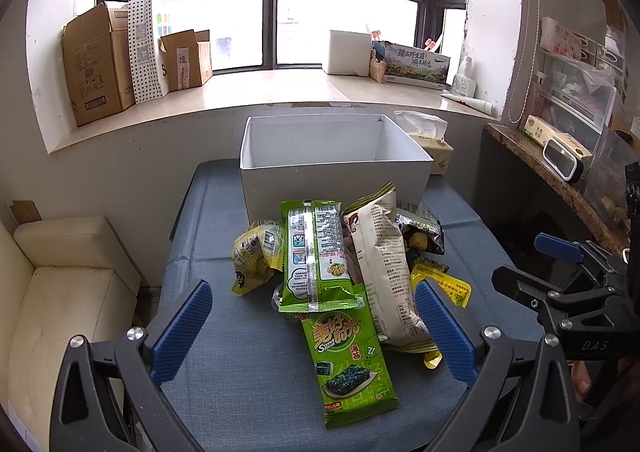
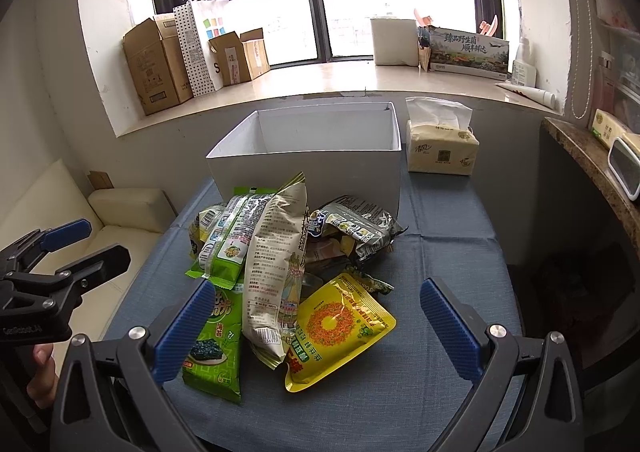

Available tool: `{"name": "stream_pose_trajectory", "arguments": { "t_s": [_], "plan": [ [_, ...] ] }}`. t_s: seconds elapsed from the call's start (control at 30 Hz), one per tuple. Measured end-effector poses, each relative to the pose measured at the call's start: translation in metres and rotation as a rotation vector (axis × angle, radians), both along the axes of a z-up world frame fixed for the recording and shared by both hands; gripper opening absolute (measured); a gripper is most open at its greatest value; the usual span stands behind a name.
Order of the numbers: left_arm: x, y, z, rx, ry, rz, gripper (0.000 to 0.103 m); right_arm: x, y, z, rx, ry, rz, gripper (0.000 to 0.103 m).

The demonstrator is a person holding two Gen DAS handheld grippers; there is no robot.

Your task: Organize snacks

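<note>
A pile of snack packets lies on the blue-clothed table [image 1: 224, 332], in front of an open white box [image 1: 332, 168] that shows empty inside. The pile holds two green seaweed packs [image 1: 348, 356] [image 1: 316, 256], a tall cream bag [image 1: 384, 272] and a yellow pouch [image 2: 340, 328]. A grey bag [image 2: 356, 224] and a small yellow-green bag [image 1: 254, 256] lie in it too. My left gripper [image 1: 314, 328] is open and empty, above the near end of the pile. My right gripper [image 2: 318, 328] is open and empty over the yellow pouch. The box also shows in the right wrist view [image 2: 312, 164].
A tissue pack [image 2: 440, 150] stands right of the box. A cream sofa [image 1: 60, 292] is left of the table. A stone counter [image 1: 560, 180] with clutter is to the right. Cardboard boxes [image 1: 96, 64] and a dotted bag [image 1: 146, 48] sit on the windowsill behind.
</note>
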State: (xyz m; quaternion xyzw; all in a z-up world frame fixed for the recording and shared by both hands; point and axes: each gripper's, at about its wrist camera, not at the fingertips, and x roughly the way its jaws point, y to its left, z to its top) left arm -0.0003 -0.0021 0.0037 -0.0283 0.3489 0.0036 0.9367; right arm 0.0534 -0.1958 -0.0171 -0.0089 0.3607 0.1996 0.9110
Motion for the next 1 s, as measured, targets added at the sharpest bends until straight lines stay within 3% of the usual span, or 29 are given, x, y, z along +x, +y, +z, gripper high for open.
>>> {"name": "stream_pose_trajectory", "arguments": {
  "t_s": [1.0],
  "plan": [
    [-0.0009, -0.0032, -0.0043, 0.003, 0.007, -0.006, 0.103, -0.0006, 0.0007, -0.0014, 0.010, 0.003, 0.006, 0.103]
  ]
}}
